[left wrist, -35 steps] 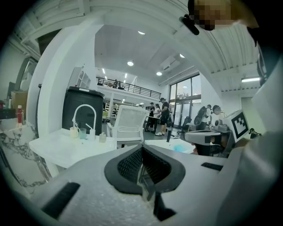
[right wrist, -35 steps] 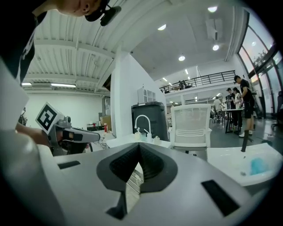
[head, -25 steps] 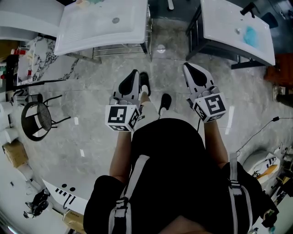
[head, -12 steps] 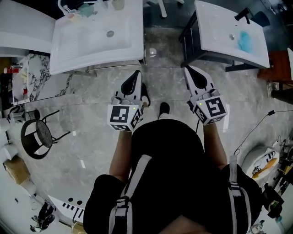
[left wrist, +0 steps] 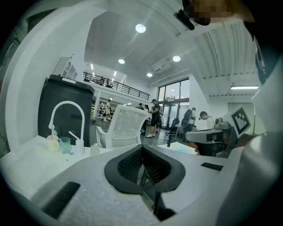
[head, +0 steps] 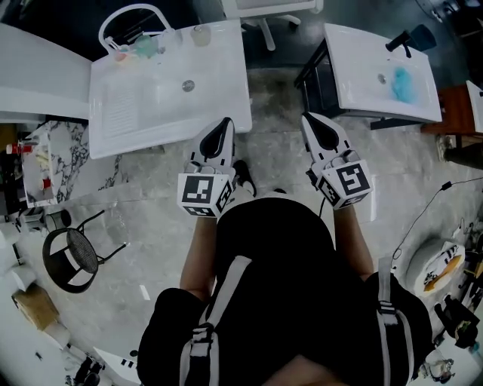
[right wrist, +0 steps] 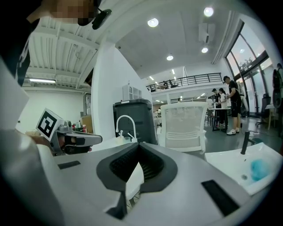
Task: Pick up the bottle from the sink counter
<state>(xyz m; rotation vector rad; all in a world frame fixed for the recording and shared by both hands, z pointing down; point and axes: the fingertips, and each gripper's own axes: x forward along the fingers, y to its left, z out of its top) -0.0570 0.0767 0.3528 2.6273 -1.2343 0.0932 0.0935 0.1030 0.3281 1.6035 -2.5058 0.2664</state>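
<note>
At the back right corner of the white sink counter (head: 219,105) the bottle (head: 200,35) stands upright, its long axis vertical and its top pointing at the ceiling; from above it shows only as a small pale round. It stands just to the right of the arched faucet (left wrist: 66,103) and the teal cup (left wrist: 65,145), apart from both, and close to the counter's back and right edges. Between the bottle and the counter's near edge lies the shallow basin with its drain (head: 188,86), a bare surface with nothing standing on it. Both tongs are clenched on nothing: the left gripper (head: 224,124) has its jaws pressed together, its tip over the near right corner of the counter, and the right gripper (head: 309,121) is likewise closed and empty, over the grey floor (head: 275,90). That strip of floor runs open between this counter and a second counter (head: 362,90) at the right. A white mesh chair (head: 268,9) stands beyond the gap, behind the bottle's corner.
</note>
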